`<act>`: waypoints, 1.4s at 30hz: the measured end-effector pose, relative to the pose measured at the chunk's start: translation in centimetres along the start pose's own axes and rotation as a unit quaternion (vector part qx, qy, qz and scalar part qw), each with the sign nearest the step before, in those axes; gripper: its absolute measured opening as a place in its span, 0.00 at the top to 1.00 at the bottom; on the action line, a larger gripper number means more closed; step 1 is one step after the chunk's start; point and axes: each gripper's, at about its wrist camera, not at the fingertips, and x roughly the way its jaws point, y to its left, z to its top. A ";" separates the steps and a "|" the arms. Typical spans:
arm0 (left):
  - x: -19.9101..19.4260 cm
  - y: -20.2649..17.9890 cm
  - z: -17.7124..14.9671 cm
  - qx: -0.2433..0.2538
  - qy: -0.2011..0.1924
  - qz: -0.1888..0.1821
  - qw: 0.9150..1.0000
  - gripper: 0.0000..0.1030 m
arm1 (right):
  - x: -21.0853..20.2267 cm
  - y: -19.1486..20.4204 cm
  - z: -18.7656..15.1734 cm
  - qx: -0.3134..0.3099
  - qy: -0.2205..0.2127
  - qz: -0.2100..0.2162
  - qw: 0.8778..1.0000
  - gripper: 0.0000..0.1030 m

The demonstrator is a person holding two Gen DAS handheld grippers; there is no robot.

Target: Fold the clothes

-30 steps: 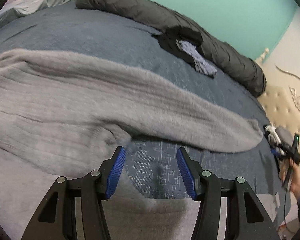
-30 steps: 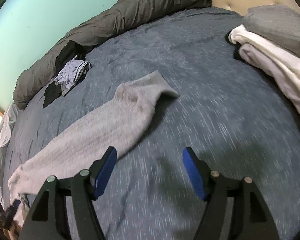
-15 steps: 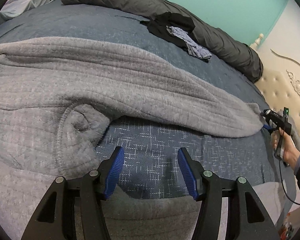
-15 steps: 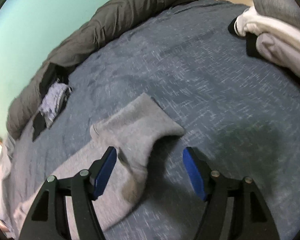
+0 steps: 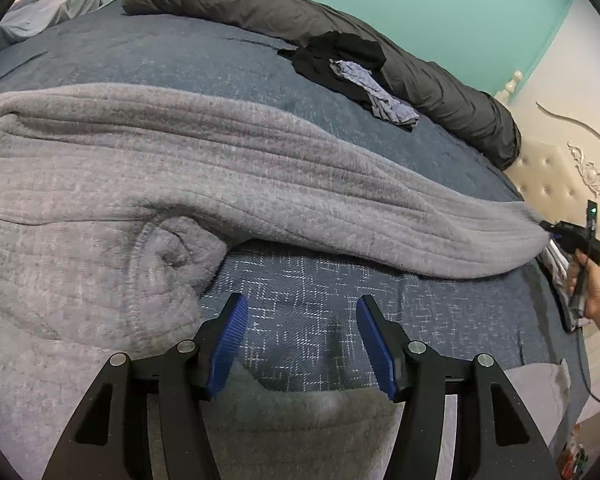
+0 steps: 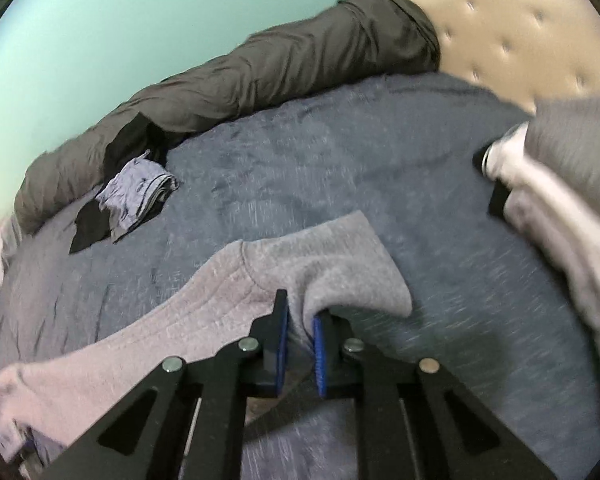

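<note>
Our right tongs (image 6: 300, 330) are pinched on the cuff of the grey sweater (image 5: 180, 176), which sprawls across the bed (image 5: 180, 48) mid-frame; left tongs (image 5: 298, 344) gape wide w/ nothing between, low centre. We'd judge: keep the cuff taut, lift the sleeve over w/o dragging the body. Count: 1 sweater, 2 tongs, 1 small clothes heap (image 6: 136, 192) upper left.

You have no readable text, label, brand, number or sign in either wrist view; nothing on the fabrics, the bedding or the wall carries legible writing.
</note>
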 end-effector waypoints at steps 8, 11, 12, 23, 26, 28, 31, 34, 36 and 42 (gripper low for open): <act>-2.0 0.6 0.3 0.005 -0.017 -0.002 1.000 0.41 | 1.8 -3.5 -4.4 -0.020 0.103 -0.071 0.992 0.90; -2.5 1.3 0.6 -0.007 -0.022 -0.006 1.000 0.41 | 3.2 -4.3 -6.7 -0.010 0.124 -0.088 0.988 0.85; -2.7 1.6 0.7 -0.011 -0.023 -0.005 1.000 0.41 | 3.2 -4.7 -7.0 0.003 0.121 -0.090 0.989 0.75; -4.0 3.2 1.2 -0.032 -0.036 -0.007 0.999 0.41 | -1.5 -4.6 -7.3 -0.011 0.074 -0.130 0.989 0.44; -4.3 3.5 1.2 -0.035 -0.039 -0.011 0.999 0.41 | -1.2 -6.2 -8.0 0.019 0.092 -0.126 0.988 0.39; -4.4 3.5 1.1 -0.035 -0.039 -0.012 0.999 0.41 | -1.5 -6.7 -7.9 0.031 0.088 -0.123 0.988 0.33; -4.6 3.5 1.1 -0.035 -0.041 -0.014 0.998 0.41 | -1.6 -7.5 -7.8 0.056 0.105 -0.108 0.987 0.30; -4.7 3.6 1.0 -0.036 -0.042 -0.015 0.998 0.41 | -1.6 -7.9 -7.7 0.076 0.135 -0.081 0.985 0.30; -4.8 3.6 1.0 -0.036 -0.043 -0.016 0.998 0.41 | -2.0 -7.7 -7.2 0.054 0.140 -0.095 0.984 0.30; -4.9 3.6 0.9 -0.037 -0.044 -0.016 0.998 0.41 | -5.3 -8.0 -5.2 0.052 0.098 -0.098 0.989 0.30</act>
